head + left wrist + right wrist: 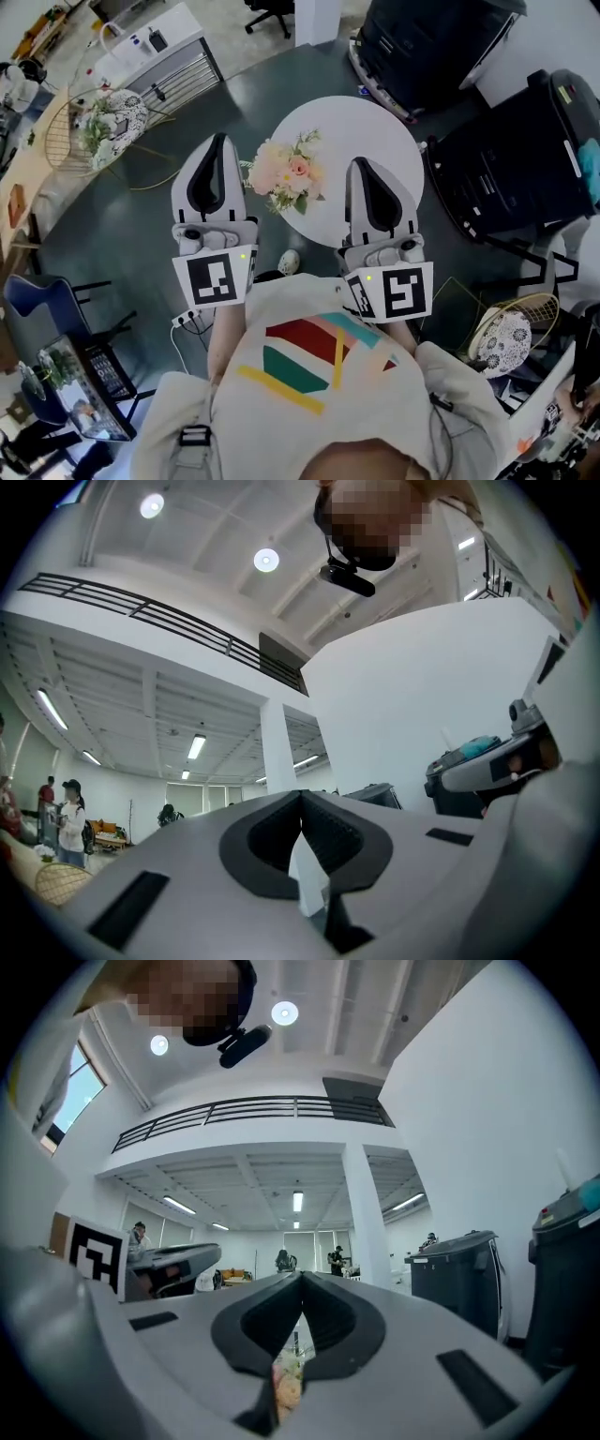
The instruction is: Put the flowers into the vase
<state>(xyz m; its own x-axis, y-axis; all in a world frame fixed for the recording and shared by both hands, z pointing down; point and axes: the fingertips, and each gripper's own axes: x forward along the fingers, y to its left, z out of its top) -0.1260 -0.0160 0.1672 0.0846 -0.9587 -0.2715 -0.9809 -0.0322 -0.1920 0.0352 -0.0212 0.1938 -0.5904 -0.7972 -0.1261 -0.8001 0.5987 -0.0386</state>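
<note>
A bunch of pink and cream flowers (286, 175) with green leaves stands at the near left edge of a round white table (375, 131); whatever holds the stems is hidden under the blooms. My left gripper (217, 141) is raised left of the bunch and my right gripper (361, 164) right of it, both above the table's near side and apart from the flowers. Both point out level into the room. In the left gripper view the jaws (301, 794) meet with nothing between them. The right gripper (301, 1276) is shut and empty too; the flowers (286, 1391) show low through the slit behind its tips.
Two big black wheeled bins (511, 164) (427, 42) stand right of and behind the table. A white cart (155, 56) and a wire basket with flowers (103, 127) are at the far left. A blue chair (37, 300) is near left, another wire basket (511, 333) near right.
</note>
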